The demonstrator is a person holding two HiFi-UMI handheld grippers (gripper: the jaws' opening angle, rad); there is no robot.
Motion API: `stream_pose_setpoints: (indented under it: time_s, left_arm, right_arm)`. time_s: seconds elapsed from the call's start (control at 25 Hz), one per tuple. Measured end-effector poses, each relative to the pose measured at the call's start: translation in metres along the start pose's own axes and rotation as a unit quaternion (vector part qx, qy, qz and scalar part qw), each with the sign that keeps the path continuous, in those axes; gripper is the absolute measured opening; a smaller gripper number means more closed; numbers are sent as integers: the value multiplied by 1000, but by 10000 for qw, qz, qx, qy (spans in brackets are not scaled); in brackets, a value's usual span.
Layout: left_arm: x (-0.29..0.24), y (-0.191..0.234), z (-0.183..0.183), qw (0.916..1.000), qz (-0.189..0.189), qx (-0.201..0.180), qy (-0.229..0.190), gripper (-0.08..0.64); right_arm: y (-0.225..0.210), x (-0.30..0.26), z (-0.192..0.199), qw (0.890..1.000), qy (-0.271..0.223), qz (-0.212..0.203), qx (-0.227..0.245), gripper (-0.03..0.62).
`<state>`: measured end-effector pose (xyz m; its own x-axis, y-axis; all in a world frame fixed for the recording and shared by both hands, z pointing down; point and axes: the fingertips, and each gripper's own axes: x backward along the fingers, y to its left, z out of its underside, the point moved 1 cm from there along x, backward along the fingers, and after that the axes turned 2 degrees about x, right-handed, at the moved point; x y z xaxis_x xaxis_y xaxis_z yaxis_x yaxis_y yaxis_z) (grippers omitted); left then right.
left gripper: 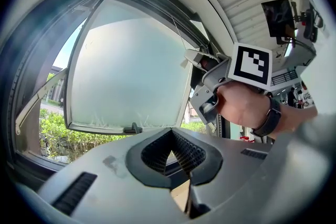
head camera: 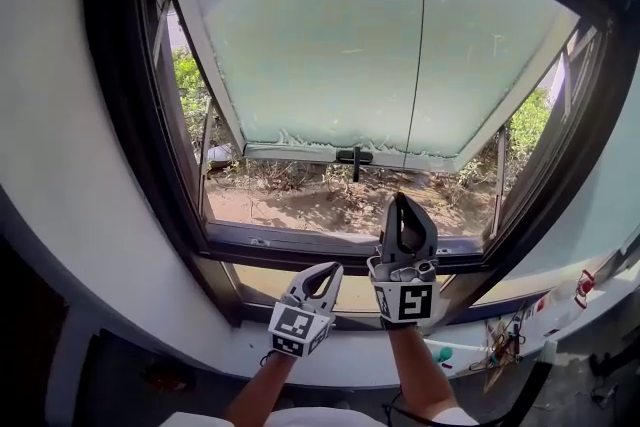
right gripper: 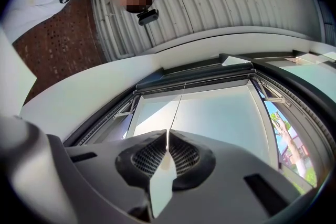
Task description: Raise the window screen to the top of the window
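Observation:
A thin pull cord (head camera: 418, 45) hangs from the top of the dark window frame (head camera: 300, 242) down to my right gripper (head camera: 400, 199). That gripper points up at the window and is shut on the cord's lower end. In the right gripper view the cord (right gripper: 177, 107) rises from the closed tips (right gripper: 168, 134) to the frame's top bar. I cannot make out any screen mesh. My left gripper (head camera: 336, 267) sits lower left of the right one, over the sill, shut with nothing in it. Its tips (left gripper: 171, 131) meet in the left gripper view.
The frosted glass sash (head camera: 330, 45) is swung outward, its black handle (head camera: 354, 156) at the bottom edge. Bushes and bare ground lie below outside. A white wall and sill (head camera: 200, 340) surround the frame. Loose wires and small parts (head camera: 505, 340) sit at the lower right.

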<state>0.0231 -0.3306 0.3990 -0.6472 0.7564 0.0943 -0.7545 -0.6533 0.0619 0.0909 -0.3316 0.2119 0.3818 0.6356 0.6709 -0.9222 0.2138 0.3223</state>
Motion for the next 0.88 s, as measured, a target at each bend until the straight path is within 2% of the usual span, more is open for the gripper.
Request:
stream_pose_setpoints:
  time_s: [0.08,0.16,0.32,0.4,0.68,0.88]
  left_arm:
    - [-4,-2,-8,9999,46,-67,-63,2]
    - [-5,-2,-16,9998,59,-100,-139,2]
    - [-5,-1,-24,9997,27,-99,-236,2]
    - [-4,0,-25,9997,17,-112,-238,2]
    - [-2,10,-22,9997,-26,-138,-189,2]
    - [2,13,-9,9998,-59,-187,-75,2]
  right_arm:
    - [0,-6,-3,10000,9,-12,57,-8]
    - [7,-13,3,9995,253,-136,153,-9]
    - [24,-3,42,9947,982,-314,-19,-9]
    - [27,7,57,9922,1195,-307,-150,-9]
    - [29,18,68,9907,1326,-250,-166,-9]
    - [27,44,84,9866,1605,-92,-272,-9]
